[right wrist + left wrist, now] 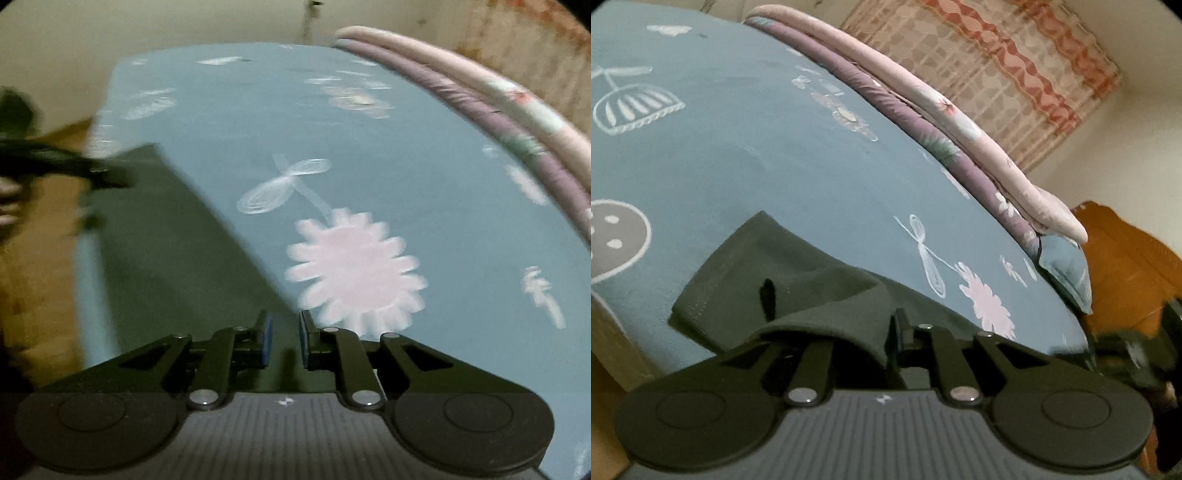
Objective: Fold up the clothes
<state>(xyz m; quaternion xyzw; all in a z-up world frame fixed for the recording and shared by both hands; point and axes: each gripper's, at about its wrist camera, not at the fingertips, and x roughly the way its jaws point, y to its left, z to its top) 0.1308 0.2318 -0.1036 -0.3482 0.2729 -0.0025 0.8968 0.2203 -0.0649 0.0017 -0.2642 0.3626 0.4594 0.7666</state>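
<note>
1. Nearest to me in the left wrist view, my left gripper [886, 347] has dark green cloth draped over its left finger. The fingertips are buried under that fold, so I cannot tell whether they are pinching it or standing apart.
2. In the right wrist view, my right gripper [285, 341] shows both blue pads with a narrow gap between them and nothing in it. It hangs over the near edge of the garment.
3. The dark green garment [166, 236] lies on the blue bedsheet [424, 166] at the bed's near left part. From the right fingers it stretches ahead and to the left as a flat panel, with one long straight edge running diagonally away from the fingertips.
4. In the left view a stitched hem [698, 291] turns up to the left of the fingers, with the fold bunching between hem and gripper.
5. I judge the left gripper nearer the cloth's bulk. Any coming move turns on that diagonal edge, and I cannot settle whether this is a spread-out stage or a half-folded one.
6. Farther off, the left gripper appears blurred at the garment's far left corner in the right view.
7. Farthest, a rolled pink and purple quilt [923, 122] lies along the bed's far side.
</note>
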